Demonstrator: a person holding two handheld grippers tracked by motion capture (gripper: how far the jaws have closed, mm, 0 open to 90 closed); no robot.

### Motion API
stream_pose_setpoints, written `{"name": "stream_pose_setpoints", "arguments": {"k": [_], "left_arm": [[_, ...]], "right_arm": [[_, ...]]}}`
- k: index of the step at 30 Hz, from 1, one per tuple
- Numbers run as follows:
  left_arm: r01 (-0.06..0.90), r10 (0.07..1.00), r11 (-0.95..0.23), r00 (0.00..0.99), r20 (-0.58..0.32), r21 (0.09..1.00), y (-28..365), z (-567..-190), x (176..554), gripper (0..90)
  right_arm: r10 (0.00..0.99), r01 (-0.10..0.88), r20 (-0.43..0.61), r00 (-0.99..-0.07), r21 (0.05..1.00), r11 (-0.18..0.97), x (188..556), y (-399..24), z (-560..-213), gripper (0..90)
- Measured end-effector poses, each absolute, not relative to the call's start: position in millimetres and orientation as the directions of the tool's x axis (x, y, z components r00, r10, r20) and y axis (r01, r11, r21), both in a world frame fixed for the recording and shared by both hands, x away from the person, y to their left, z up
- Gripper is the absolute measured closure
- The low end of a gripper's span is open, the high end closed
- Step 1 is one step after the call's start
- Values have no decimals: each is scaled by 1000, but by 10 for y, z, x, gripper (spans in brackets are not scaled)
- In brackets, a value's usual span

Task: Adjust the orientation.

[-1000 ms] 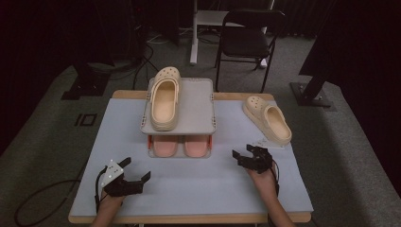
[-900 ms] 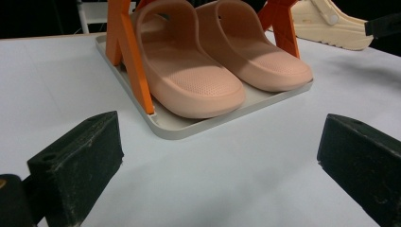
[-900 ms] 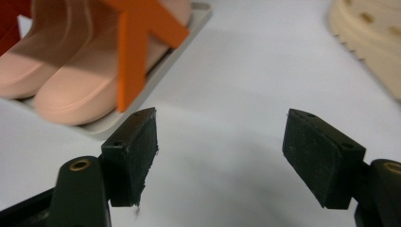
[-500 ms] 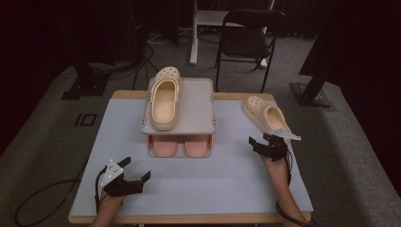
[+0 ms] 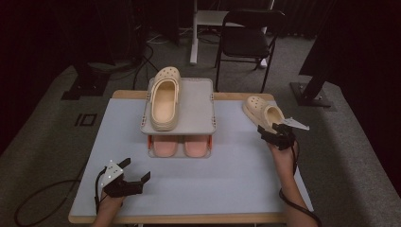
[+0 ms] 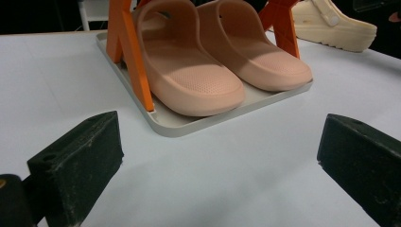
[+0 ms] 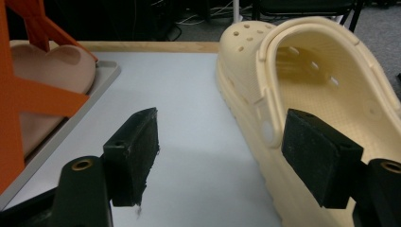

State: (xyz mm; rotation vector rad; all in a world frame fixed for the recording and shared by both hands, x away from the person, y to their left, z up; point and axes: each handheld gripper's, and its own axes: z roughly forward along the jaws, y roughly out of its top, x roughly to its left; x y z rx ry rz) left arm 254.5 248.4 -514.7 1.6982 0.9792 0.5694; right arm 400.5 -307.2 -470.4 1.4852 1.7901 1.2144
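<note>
One clog [image 5: 164,97] sits on the rack [image 5: 201,101]; its mate [image 5: 263,112] lies on the table's [image 5: 227,179] right. Your right gripper [image 5: 273,135], jaws apart, straddles its near wall, ungripped. Left gripper [image 5: 135,175] waits open.

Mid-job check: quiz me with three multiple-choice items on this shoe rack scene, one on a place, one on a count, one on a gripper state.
1. Where does the loose cream perforated foam clog lie?
A. on the pale blue table, right of the rack
B. on the rack's top shelf
C. on the floor

2. How many pink foam slides sit on the grey lower tray?
A. one
B. two
C. three

3. How do the right gripper jaws stand?
A. shut on the clog
B. shut on nothing
C. open, at the clog's heel

Answers: 1 A, the high view shows it on the table beside the grey two-shelf rack. 2 B, a pair stands side by side. 3 C, a wide gap shows between the pads.
</note>
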Motion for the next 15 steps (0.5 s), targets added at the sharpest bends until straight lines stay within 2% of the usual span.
{"name": "stream_pose_setpoints", "arguments": {"k": [15], "left_arm": [[336,830,-111,550,-99,935,2489,-5140,2520,10]], "right_arm": [[961,533,147,-233,846,0,4366,-3195,-4727,275]]}}
